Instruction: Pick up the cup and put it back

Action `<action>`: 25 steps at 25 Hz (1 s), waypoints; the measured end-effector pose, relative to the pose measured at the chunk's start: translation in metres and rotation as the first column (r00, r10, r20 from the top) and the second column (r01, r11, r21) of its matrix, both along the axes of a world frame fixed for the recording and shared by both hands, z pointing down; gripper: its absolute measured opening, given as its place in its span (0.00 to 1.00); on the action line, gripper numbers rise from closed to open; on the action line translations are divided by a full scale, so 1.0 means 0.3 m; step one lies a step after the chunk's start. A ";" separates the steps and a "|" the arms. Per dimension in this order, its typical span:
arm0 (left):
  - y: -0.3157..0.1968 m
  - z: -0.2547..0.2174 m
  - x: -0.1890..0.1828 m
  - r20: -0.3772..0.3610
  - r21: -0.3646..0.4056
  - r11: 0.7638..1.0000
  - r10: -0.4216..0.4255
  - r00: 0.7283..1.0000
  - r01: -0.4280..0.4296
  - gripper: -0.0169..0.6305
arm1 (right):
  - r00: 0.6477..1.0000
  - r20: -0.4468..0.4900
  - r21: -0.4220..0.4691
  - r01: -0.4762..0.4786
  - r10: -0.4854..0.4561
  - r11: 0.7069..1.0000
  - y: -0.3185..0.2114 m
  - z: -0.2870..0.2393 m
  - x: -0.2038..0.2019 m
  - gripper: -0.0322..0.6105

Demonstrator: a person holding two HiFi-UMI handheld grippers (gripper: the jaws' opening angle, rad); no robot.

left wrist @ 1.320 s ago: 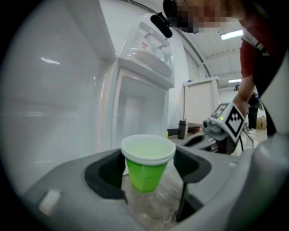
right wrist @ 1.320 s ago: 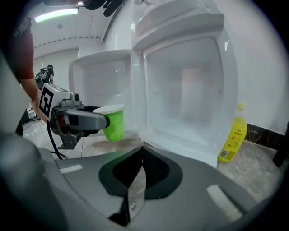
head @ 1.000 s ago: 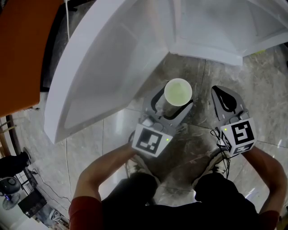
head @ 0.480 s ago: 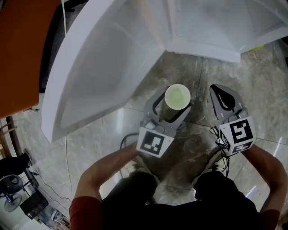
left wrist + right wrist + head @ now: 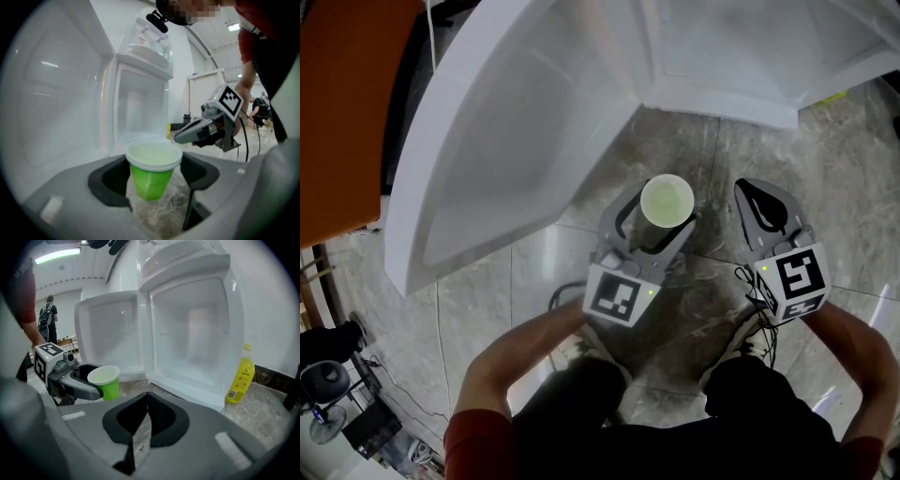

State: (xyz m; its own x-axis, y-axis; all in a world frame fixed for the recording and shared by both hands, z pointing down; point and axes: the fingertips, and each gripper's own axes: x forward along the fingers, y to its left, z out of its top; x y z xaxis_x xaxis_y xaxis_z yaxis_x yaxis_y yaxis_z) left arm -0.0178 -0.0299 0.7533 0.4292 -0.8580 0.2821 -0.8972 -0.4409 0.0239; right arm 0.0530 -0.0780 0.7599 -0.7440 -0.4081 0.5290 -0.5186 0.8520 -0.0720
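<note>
A green cup (image 5: 667,200) with a white rim and pale inside sits upright between the jaws of my left gripper (image 5: 656,217), which is shut on it and holds it above the marble floor. In the left gripper view the cup (image 5: 152,173) hangs between the two grey fingers of the left gripper (image 5: 153,180). My right gripper (image 5: 759,202) stays to the right of the cup, shut with nothing in it; its jaws (image 5: 147,401) meet in a thin line. The right gripper view also catches the cup (image 5: 107,380) in the left gripper at lower left.
A white fridge (image 5: 197,329) stands open ahead, its compartment bare, its door (image 5: 506,141) swung out to the left. A yellow bottle (image 5: 241,376) stands on the floor right of the fridge. An orange panel (image 5: 347,112) is at far left. A person (image 5: 47,319) stands far behind.
The left gripper has sunk a little with the cup in it, so the cup looks smaller from above. The right gripper has kept still.
</note>
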 end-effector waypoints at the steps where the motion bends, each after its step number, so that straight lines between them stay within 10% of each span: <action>1: -0.002 0.000 0.001 -0.001 0.000 1.000 0.000 1.000 0.000 0.54 | 1.000 -0.001 -0.002 0.000 0.000 1.000 0.001 0.001 0.001 0.05; 25: -0.105 -0.049 0.020 -0.041 0.030 0.999 -0.028 0.999 0.029 0.54 | 1.000 -0.004 -0.042 -0.025 0.025 0.999 0.007 0.021 0.035 0.05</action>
